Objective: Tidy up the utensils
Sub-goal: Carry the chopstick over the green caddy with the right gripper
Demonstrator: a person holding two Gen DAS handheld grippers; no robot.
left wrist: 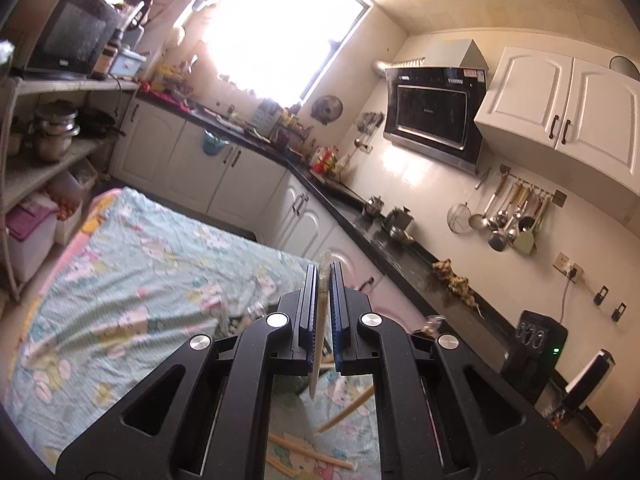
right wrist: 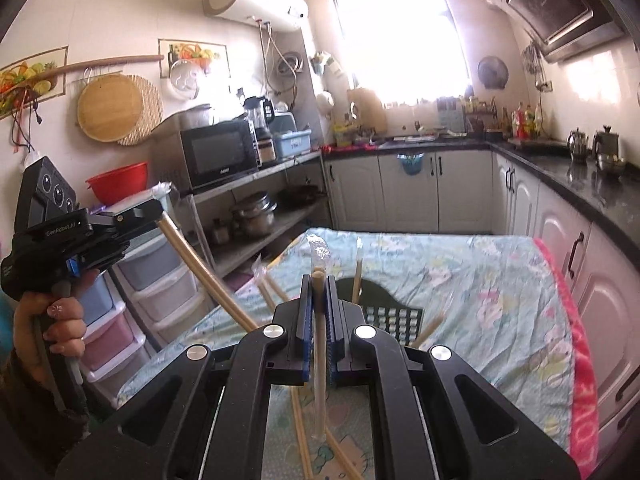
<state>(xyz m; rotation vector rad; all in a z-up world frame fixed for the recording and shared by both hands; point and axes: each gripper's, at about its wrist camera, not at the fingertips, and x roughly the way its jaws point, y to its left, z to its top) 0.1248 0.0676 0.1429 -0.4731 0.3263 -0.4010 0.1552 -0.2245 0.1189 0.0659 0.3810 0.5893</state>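
Note:
My left gripper (left wrist: 322, 280) is shut on a pale chopstick in a clear wrapper (left wrist: 315, 376), which stands nearly upright between its jaws above the patterned tablecloth (left wrist: 140, 264). My right gripper (right wrist: 319, 286) is shut on a second wrapped chopstick (right wrist: 319, 400), also held upright. In the right wrist view a hand raises the left gripper (right wrist: 158, 200) at the far left, its chopstick (right wrist: 208, 276) slanting down towards the table. A dark grid-sided holder (right wrist: 394, 320) lies on the cloth just beyond the right gripper, with a chopstick (right wrist: 357, 272) standing at it. Loose chopsticks (left wrist: 310, 451) lie below both grippers.
A black counter (right wrist: 560, 168) with kettles runs along the white cabinets (right wrist: 460, 192) behind and right of the table. A shelf rack carries a microwave (right wrist: 218, 156) and pots, and plastic drawers (right wrist: 156, 280) stand left of the table. Ladles hang on a wall rail (left wrist: 516, 216).

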